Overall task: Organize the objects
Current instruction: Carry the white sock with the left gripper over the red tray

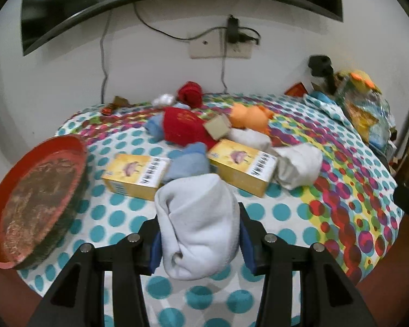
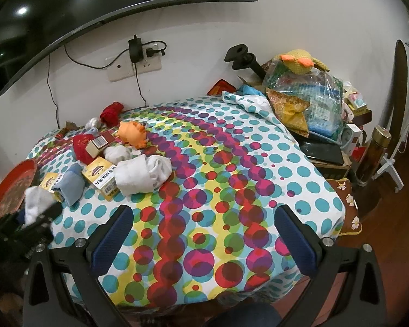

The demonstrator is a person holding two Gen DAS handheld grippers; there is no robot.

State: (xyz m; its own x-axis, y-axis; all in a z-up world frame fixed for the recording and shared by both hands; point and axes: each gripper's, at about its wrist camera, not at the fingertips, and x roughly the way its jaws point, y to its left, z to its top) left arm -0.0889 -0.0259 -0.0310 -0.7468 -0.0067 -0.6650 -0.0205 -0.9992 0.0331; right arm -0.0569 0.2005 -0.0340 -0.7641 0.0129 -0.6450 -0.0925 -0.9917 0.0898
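The red tray [image 1: 38,199] waits at far left; the left gripper [image 1: 200,238] pinches a white rolled sock [image 1: 199,223] above the spotted tablecloth [image 1: 286,212]. It should hold firm and swing over the rim. The right gripper [image 2: 204,242] hovers spread, empty.

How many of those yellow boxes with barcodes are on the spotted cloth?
2. One yellow box lies near the red tray; the other yellow box sits right of the blue sock, against a white sock. More could be hidden under the pile.
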